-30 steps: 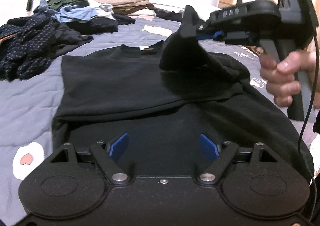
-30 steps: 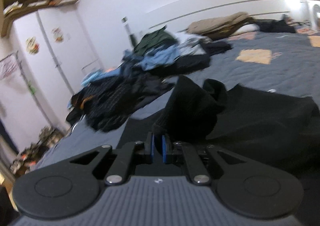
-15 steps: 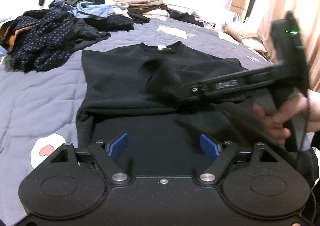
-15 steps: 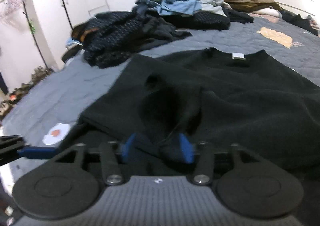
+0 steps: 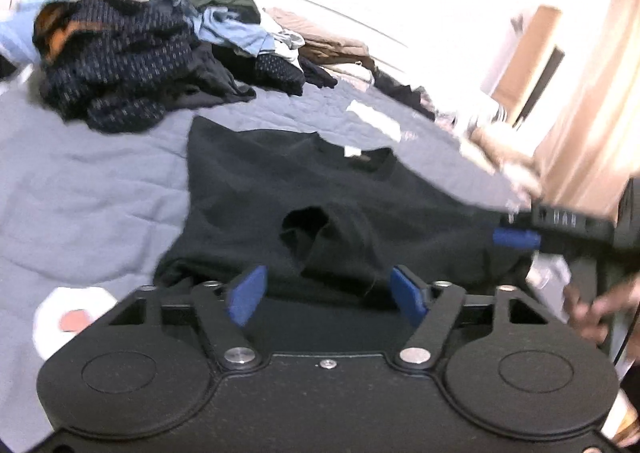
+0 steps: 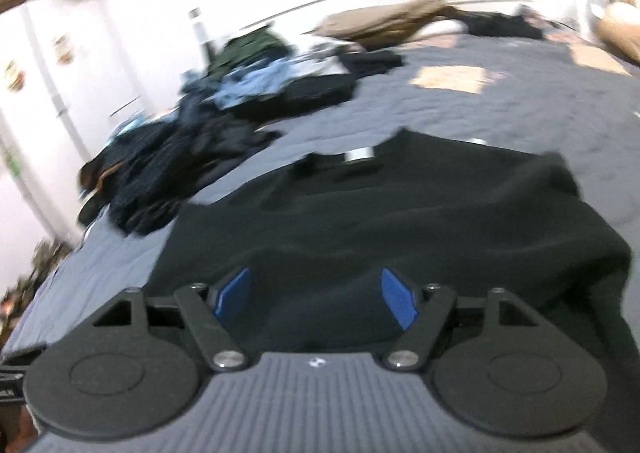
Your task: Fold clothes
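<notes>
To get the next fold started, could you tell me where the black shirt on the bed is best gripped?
Probably its near hem. The black shirt lies flat, collar away, its bottom edge bunched just ahead of the left gripper. Come in low from the near side and pinch that raised fabric; the flat middle offers no edge.

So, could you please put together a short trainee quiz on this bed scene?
1. True or false: the right tool grips the black long-sleeved sweater.
2. What lies on that sweater's middle: A) a folded-in sleeve, B) a towel, C) a belt?
3. Which way does its white neck label point, toward or away from the tools?

Key: 1 false, jaws open; 2 A; 3 away.
</notes>
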A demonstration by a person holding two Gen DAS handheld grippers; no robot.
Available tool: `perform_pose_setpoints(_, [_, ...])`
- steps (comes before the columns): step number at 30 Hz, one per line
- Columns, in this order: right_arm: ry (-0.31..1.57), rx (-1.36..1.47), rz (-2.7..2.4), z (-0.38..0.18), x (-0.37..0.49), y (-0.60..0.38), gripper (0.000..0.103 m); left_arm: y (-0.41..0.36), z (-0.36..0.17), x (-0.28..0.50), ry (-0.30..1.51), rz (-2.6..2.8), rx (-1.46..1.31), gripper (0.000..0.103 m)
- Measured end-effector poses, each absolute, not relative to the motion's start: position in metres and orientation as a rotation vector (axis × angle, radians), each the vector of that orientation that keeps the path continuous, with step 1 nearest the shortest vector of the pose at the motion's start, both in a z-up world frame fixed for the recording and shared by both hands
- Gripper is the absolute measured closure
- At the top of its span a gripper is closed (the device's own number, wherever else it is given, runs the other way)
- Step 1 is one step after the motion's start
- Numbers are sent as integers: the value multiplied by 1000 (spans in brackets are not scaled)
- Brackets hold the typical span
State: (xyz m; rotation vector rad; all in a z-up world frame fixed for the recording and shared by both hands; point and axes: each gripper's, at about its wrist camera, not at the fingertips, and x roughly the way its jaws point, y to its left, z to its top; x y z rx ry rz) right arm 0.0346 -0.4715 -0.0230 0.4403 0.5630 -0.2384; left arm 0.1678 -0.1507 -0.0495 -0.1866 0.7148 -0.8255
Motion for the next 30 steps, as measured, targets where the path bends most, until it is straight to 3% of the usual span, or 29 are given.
perform_pose_setpoints(2, [546, 472, -255, -23, 31, -481, 30, -156, -52, 180, 736, -819, -229, 55])
perform_pose_setpoints(6, [531, 494, -237, -22, 28, -490, 30, -170, -62, 204, 795, -802, -260, 55])
perform_pose_setpoints(10, [536, 483, -202, -22, 32, -493, 30, -180, -79, 221, 874, -772, -322, 53])
perform_pose_setpoints(18, [545, 513, -217, -24, 26, -511, 30, -204, -90, 218, 863, -712, -336, 50])
perform_pose_setpoints(22, [527, 524, -219, -22, 22, -517, 30, -207, -104, 216, 893, -691, -383, 38])
perform_pose_setpoints(30, [534, 528, -203, -24, 23, -523, 30, -190, -119, 220, 936, -659, -561, 38])
